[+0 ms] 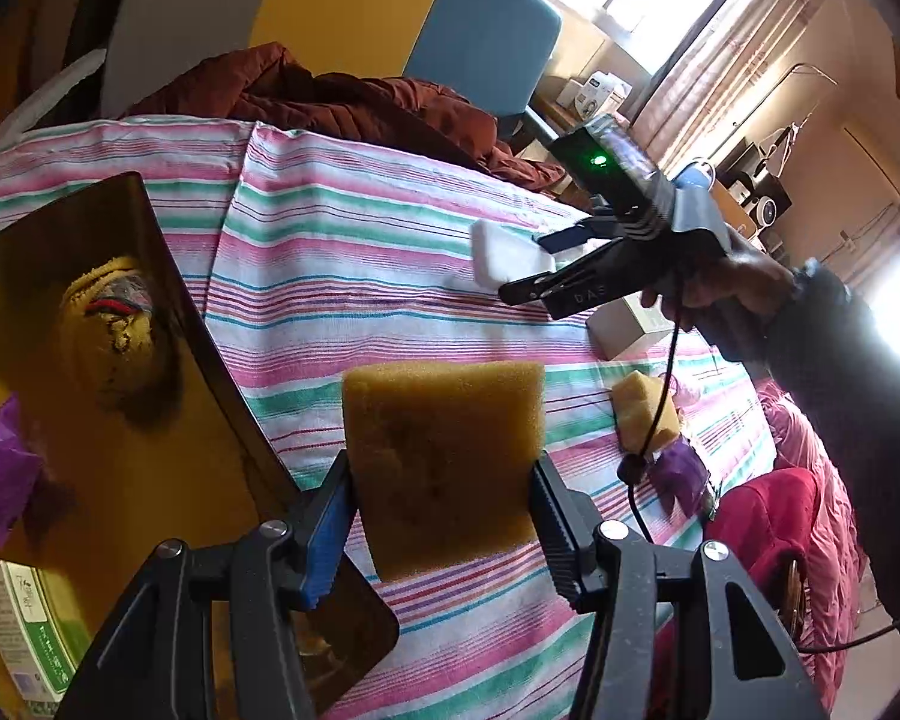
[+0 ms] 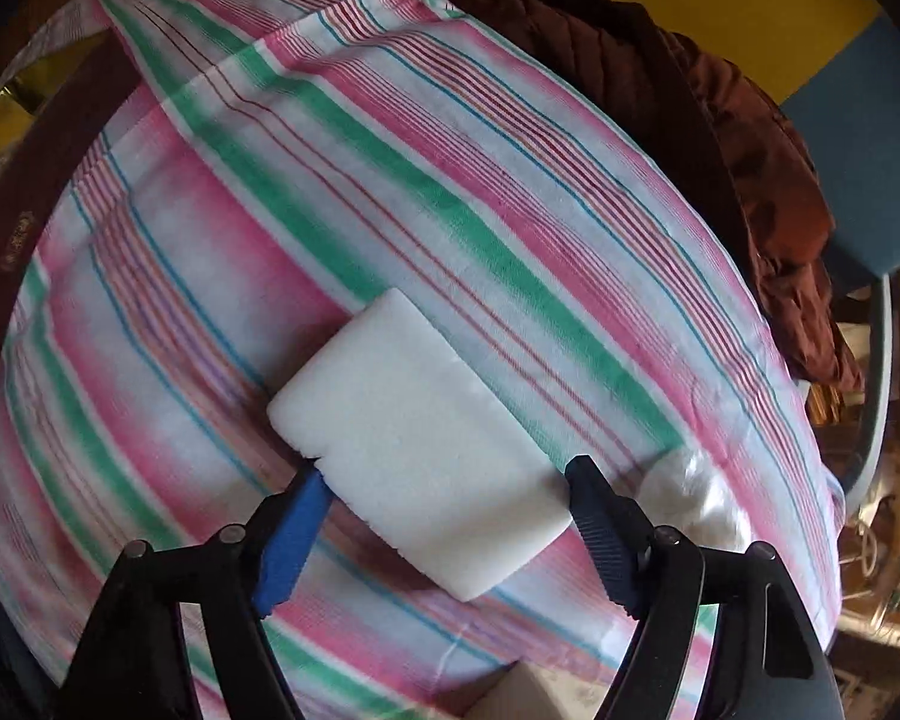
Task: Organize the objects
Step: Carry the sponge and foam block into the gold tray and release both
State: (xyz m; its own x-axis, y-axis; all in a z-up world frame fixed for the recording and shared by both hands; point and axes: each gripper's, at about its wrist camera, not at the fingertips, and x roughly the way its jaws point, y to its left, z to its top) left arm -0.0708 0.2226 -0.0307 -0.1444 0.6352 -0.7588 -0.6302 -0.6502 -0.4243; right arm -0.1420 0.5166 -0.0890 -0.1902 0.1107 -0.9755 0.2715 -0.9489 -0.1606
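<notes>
A person holds a two-finger gripper in each hand over a surface covered with a cloth striped in pink, green, white and blue.

The left gripper points down at a slant. Its jaws are closed on a yellow-brown sponge, pressing it from both sides at its lower half, so the sponge is lifted clear of the cloth and its upper half stands above the jaw tips. To the left of this gripper lies a shiny gold tray, holding a brownish knitted item and a purple packet. A green and white box sits at the lower left edge.

The right gripper points steeply down over a white foam block that lies flat on the striped cloth. The block lies between its jaws: the blue-padded jaw touches the block's left edge and the black jaw is against its right corner. The jaws are partly open; whether they already squeeze the block cannot be told. In the left wrist view, the hand holding this gripper is visible, with a dark sleeve.

Further right on the cloth sit a second yellow sponge, a small white box and a purple item. A dark red jacket is bunched at the far edge.
</notes>
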